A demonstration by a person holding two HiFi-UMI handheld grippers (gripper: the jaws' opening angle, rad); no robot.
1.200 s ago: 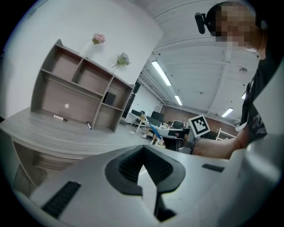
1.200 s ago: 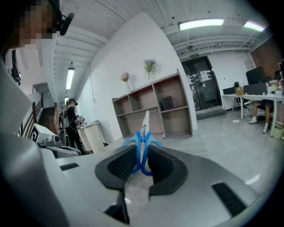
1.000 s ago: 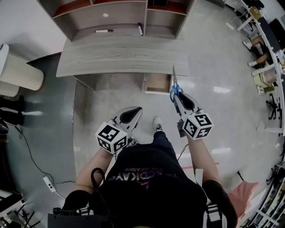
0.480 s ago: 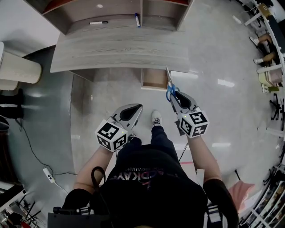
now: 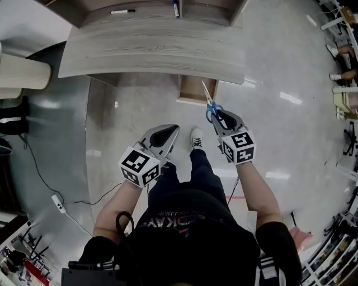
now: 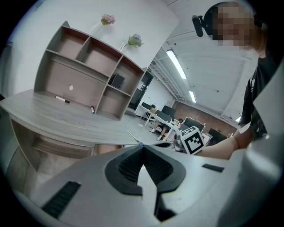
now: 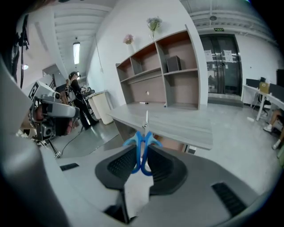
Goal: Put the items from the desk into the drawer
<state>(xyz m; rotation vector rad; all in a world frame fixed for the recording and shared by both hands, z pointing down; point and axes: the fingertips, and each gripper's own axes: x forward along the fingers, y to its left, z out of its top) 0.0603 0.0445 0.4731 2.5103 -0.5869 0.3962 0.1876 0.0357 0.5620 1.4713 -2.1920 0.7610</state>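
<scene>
The right gripper (image 5: 216, 115) pinches a pair of blue-handled scissors (image 7: 143, 133) by the handle loops, its pads pressed against the plastic on both sides. The blades are closed and stick out past the fingertips, pointing toward the grey wooden desk (image 5: 151, 53). In the head view the blade tip overlaps the front of the open drawer (image 5: 192, 93), which hangs under the desk's right end; how high the scissors are above it cannot be told.

The left gripper (image 5: 173, 130) is held low beside the person's left leg, well apart from the desk. Its jaws are pressed together at the tips with nothing between them.

At the back of the desktop, under the shelf unit (image 6: 84, 66), lie a black marker (image 5: 122, 11) and a blue-capped pen (image 5: 176, 9), apart from each other and from both grippers. The desktop in front of them is bare wood.

The person stands facing the desk, one white shoe (image 5: 196, 137) showing on the glossy floor between the two grippers
</scene>
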